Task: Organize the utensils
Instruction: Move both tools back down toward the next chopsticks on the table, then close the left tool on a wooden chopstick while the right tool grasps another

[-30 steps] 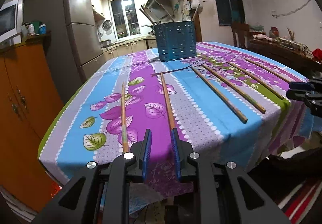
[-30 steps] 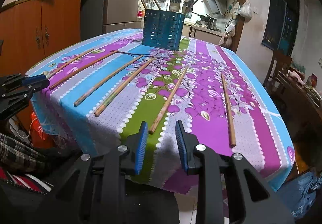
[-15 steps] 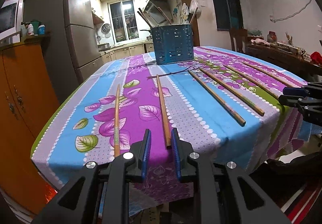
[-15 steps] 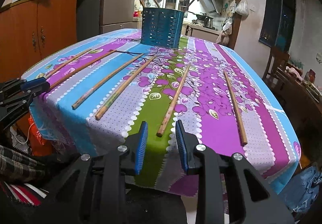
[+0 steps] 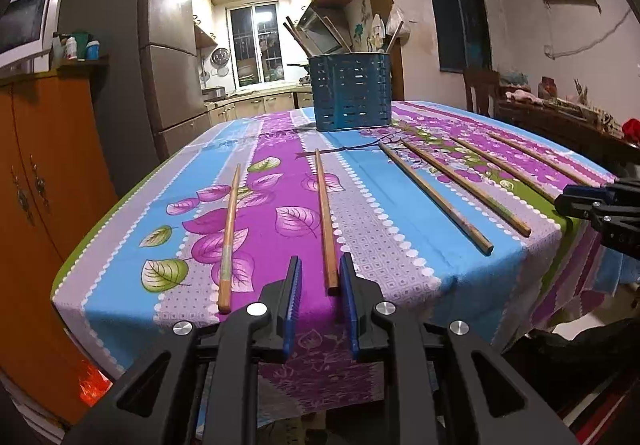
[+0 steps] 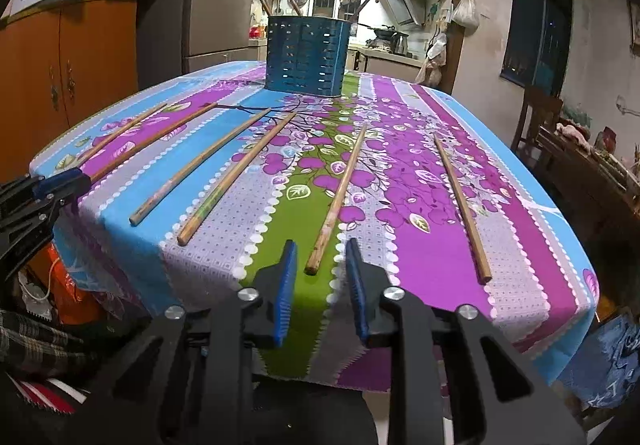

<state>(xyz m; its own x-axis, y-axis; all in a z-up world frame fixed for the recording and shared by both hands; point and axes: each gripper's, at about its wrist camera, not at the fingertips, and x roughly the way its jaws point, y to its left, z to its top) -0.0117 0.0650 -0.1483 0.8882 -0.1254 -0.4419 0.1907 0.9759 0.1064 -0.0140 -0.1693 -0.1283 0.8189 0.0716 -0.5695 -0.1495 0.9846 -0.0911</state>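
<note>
Six chopsticks (image 6: 338,197) flat on tablecloth (image 6: 420,245), long axes toward blue holder (image 6: 306,55). Left gripper (image 5: 320,277) narrowly open astride one end, right gripper (image 6: 320,259) just closing, nothing gripped.

left wrist view: right claw (image 5: 576,201) cut off by the right edge, only its tips show, so its gap can't be read there. right wrist view: left claw (image 6: 64,181) cut by the left edge likewise. blue holder (image 5: 350,91) hides the lower ends of the sticks standing in it; how many there are is unclear. both claw bodies run off the bottom edge. far edge of the desk (image 6: 420,93) sits behind the holder. kitchen counter items (image 5: 256,73) too small to tell.
</note>
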